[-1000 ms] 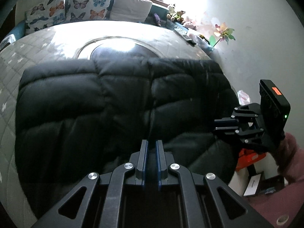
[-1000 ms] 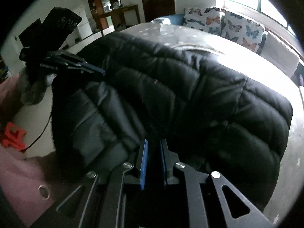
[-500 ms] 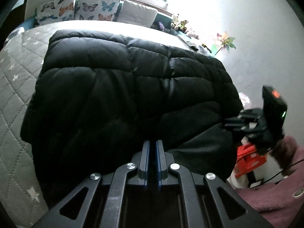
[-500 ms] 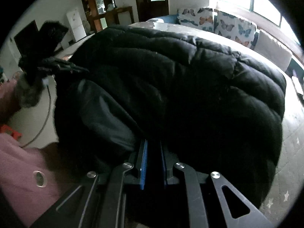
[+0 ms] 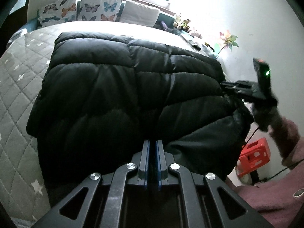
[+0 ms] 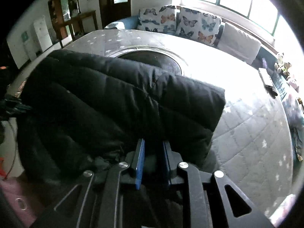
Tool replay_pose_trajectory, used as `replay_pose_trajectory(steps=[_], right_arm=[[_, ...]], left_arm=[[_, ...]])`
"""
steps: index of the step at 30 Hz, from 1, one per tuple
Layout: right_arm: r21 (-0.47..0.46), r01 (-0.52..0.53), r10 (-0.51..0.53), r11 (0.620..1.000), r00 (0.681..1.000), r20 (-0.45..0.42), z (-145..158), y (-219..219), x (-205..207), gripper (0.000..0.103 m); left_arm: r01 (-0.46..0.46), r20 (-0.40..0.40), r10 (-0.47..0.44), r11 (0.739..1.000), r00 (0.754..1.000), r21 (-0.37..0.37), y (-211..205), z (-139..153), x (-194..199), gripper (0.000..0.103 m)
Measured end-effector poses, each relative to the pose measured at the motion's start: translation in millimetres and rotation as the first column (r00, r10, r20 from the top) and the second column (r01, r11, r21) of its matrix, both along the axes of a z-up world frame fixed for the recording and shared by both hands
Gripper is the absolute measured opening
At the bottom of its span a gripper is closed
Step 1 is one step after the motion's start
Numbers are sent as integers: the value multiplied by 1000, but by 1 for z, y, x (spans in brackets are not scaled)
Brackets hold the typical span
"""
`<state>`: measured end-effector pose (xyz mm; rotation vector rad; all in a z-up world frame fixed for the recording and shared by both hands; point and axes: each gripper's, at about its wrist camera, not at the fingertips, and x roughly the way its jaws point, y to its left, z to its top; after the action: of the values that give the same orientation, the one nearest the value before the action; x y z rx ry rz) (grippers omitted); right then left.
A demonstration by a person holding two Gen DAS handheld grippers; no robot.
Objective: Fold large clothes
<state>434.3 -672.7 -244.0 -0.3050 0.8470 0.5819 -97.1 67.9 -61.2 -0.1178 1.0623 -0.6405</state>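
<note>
The black puffer jacket (image 5: pixel 133 98) lies folded on the quilted mattress (image 5: pixel 17 87), with its near edge hanging towards the person. Its long axis runs across the left wrist view, from the left gripper's side over to the right gripper's. The bulk of the garment lies forward of both grippers, towards the butterfly cushions (image 5: pixel 81 9) under the window.

Left gripper (image 5: pixel 152 152): jaws pressed together, with the jacket's near hem directly at the tips. Dark fabric appears to sit between the blue pads, so it is judged to be pinching the hem, though the dark cloth makes this hard to confirm.

Right gripper (image 6: pixel 152 152): jaws are opening. A fold of dark fabric shows in the gap between the blue pads (image 6: pixel 140 159), but the pads do not press on it. In the left wrist view this gripper (image 5: pixel 224 87) sits at the jacket's right corner, touching or just beside it.

Assessment: the fold appears laid down, and the right side is being released. The left hand is the nearer to the hem and holds the only remaining grip.
</note>
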Motion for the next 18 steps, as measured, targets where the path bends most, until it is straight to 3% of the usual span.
replay_pose_trajectory(steps=[3,7,11,13,18], right_arm=[[16,22,-22,1000,1000,21,-4,-1,-1,21],[12,15,-15,1000,1000,20,0,-6,-9,21],[-11,12,-11,1000,999,52,4,-7,-24,21],[-9,12,-11,1000,998,60,7,-8,-24,21],[14,15,-16,1000,998,69,21,-14,-27,21]], left_arm=[[-8,-19,9,999,1000,31,7,17,-2,9],[3,80,-7,999,997,40,8,63,-9,9],[-67,183,58,997,981,42,15,97,2,10],[-127,190,111,989,976,76,21,93,16,11],[-193,82,185,976,979,104,34,56,39,11]])
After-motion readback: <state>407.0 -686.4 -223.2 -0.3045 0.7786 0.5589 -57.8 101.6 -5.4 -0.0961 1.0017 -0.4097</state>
